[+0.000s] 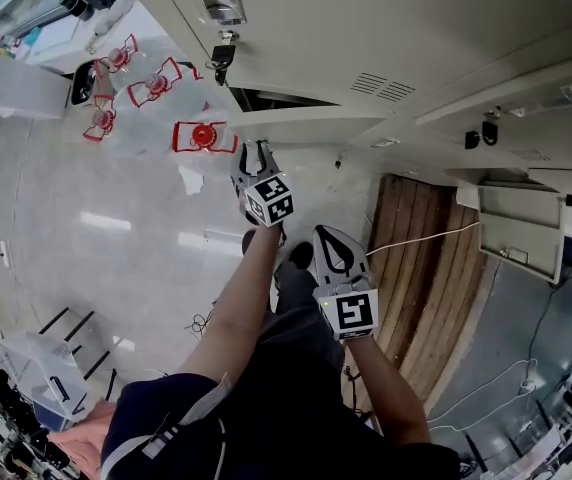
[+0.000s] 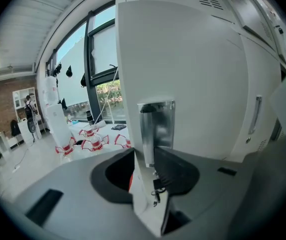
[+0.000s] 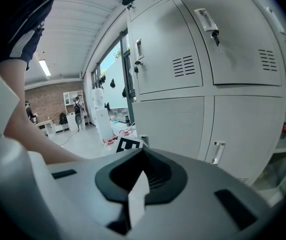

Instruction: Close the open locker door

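1. Painted sheet metal is what's being dealt with: the door [image 2: 193, 74] is swung out from the row of lockers [image 3: 173, 59], with its free edge pointed back at the person.
2. That free edge is pinched by the left gripper [image 1: 255, 154]. The jaws are closed onto the thin edge just below the shiny latch plate [image 2: 158, 124], one pad on each face.
3. The right gripper [image 1: 328, 236] is held lower and nearer the body. Its jaws are closed together with nothing between them, and nothing is touched by it.
4. Handling guess: the door is probably light and swings easily on its hinges, so not much force should be needed. The panel is likely stiff enough to be pushed, but some flex should be expected from thin metal.
5. The smooth paint could let the pads slip, so a pinch on the edge is probably less secure than it looks.
6. The free edge near the latch seems the best place to hold, since the most leverage is had far from the hinges.
7. A bounce back open could be expected if the door is swung hard, so the last bit is best pressed home gently.
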{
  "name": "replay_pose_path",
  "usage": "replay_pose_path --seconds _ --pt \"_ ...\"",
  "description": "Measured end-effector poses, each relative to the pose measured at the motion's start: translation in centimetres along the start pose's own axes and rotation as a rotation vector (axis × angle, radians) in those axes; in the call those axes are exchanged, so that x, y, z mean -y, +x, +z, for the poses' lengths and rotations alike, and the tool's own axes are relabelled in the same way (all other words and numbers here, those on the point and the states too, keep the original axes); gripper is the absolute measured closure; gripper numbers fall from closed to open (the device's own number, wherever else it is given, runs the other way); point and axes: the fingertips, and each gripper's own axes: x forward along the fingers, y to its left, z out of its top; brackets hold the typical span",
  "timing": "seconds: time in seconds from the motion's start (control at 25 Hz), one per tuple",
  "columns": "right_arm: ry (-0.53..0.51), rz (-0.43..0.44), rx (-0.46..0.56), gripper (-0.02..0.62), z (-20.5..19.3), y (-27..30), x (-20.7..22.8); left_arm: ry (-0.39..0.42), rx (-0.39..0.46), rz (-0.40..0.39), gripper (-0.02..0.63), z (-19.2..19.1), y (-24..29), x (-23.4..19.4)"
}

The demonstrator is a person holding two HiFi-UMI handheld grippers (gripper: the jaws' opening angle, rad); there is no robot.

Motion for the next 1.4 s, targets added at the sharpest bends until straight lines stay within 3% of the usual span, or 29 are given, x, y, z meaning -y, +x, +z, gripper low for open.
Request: replay_pose_path --seconds 0.6,0.88,1.4 --pt "0.015 0.001 -0.001 0.598 0.1 1.1 0.4 -0.062 -0.018 0.044 0.491 1.0 1.8 -0.1" --pt "0.015 0.003 0.014 0.598 0.7 1.9 0.5 -0.005 -0.003 0.025 0.489 1.5 2.4 0.1" --pt "0.028 -0.002 -0.012 0.598 -0.4 2.3 1.1 -0.027 0.0 0.039 0.5 2.2 3.6 0.3"
